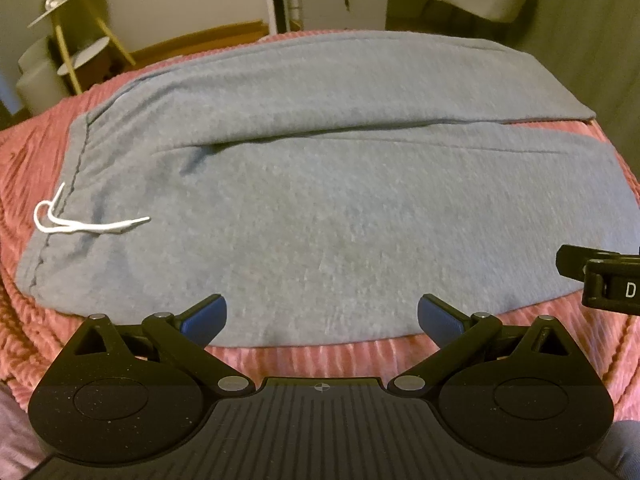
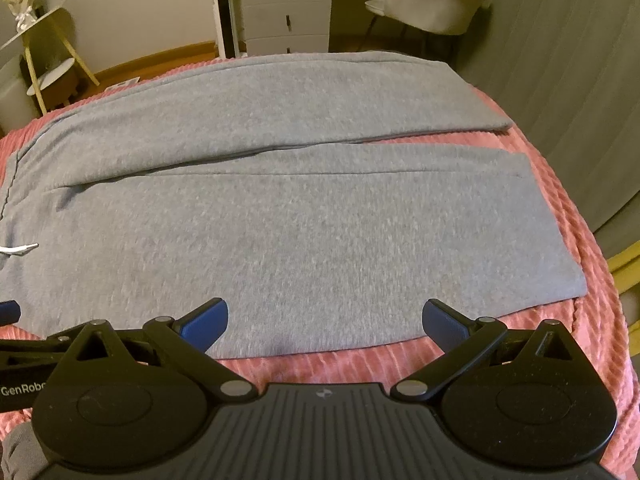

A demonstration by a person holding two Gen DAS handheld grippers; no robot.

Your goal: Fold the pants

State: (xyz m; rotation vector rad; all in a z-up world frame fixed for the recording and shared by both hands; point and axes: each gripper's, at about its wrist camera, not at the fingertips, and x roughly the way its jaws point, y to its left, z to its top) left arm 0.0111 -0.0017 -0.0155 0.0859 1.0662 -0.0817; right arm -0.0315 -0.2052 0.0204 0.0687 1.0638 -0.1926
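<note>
Grey sweatpants (image 1: 320, 208) lie flat on a pink ribbed bedspread (image 1: 320, 356), waistband at the left, both legs running to the right. A white drawstring (image 1: 80, 222) loops out at the waistband. My left gripper (image 1: 322, 316) hovers open over the near edge of the near leg, nothing between its blue pads. The right wrist view shows the same pants (image 2: 304, 232), the leg cuffs at the right. My right gripper (image 2: 325, 318) is also open above the near leg's front edge. A black part of the right gripper (image 1: 600, 280) pokes in at the right of the left wrist view.
Behind the bed stand a gold tiered side table (image 1: 76, 40), a grey drawer unit (image 2: 288, 20) and a pale upholstered chair (image 2: 436, 0). A grey curtain (image 2: 568, 80) hangs at the right. The bedspread's edge (image 2: 592, 264) drops off just past the cuffs.
</note>
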